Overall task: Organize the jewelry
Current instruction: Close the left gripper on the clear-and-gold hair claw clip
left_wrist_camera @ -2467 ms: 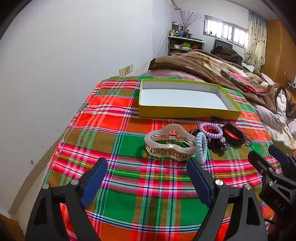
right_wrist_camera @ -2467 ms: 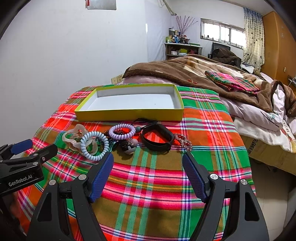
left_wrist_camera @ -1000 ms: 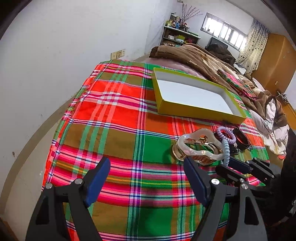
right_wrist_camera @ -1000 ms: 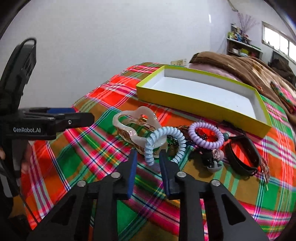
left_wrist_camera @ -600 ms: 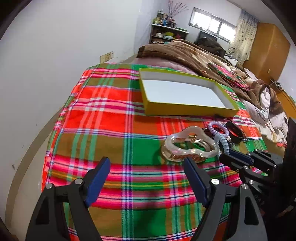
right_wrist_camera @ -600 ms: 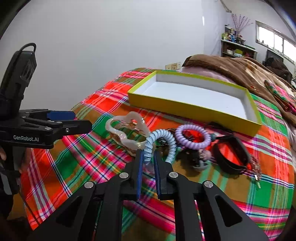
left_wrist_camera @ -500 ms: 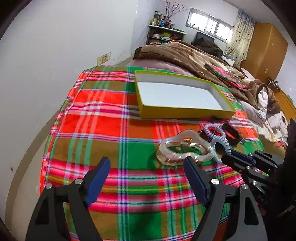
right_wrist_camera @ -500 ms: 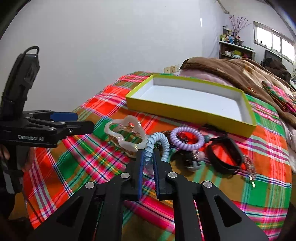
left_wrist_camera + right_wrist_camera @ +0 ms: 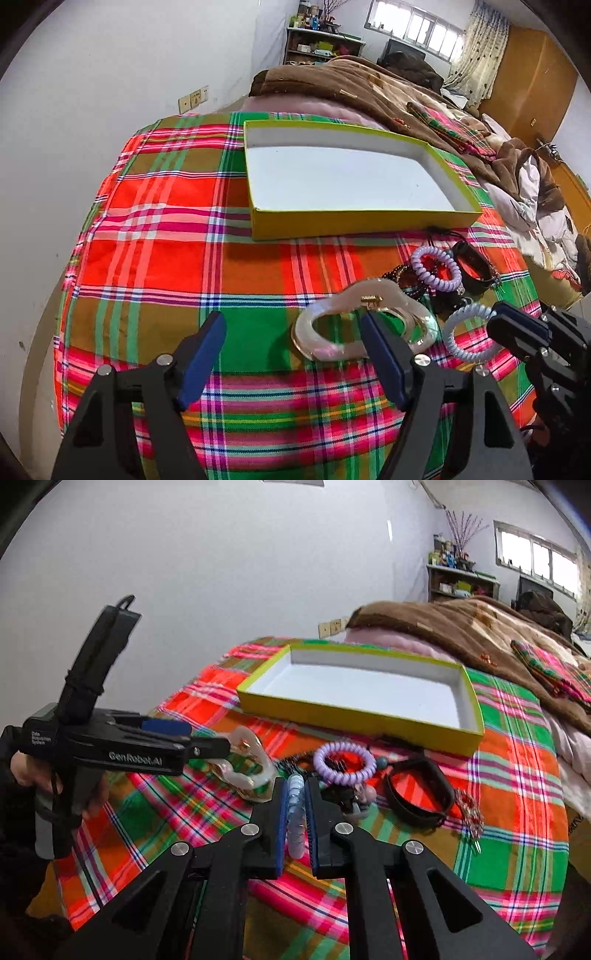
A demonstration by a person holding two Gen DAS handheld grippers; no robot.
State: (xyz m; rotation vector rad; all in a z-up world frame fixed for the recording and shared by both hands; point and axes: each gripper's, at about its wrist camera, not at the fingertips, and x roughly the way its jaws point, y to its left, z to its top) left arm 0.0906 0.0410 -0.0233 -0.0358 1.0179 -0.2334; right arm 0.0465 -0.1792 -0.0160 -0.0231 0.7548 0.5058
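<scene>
My right gripper [image 9: 295, 786] is shut on a light blue spiral hair tie [image 9: 295, 816], held just above the plaid cloth; it also shows in the left wrist view [image 9: 466, 334]. My left gripper [image 9: 293, 328] is open and empty, its right finger over a pearly hair claw [image 9: 364, 325], also seen in the right wrist view [image 9: 245, 771]. A purple spiral hair tie [image 9: 343, 762], a black band [image 9: 419, 794], dark beads and a beaded chain [image 9: 469, 812] lie in a pile. An empty yellow box [image 9: 354, 710] stands behind them.
The plaid cloth [image 9: 159, 229] covers a bed end beside a white wall [image 9: 92, 92]. A brown blanket [image 9: 369, 92] lies behind the box. The bed's right edge drops off past the black band [image 9: 474, 264].
My right gripper closed on the light blue hair tie and lifted it slightly off the pile. My left gripper moved forward and right to the hair claw, staying open.
</scene>
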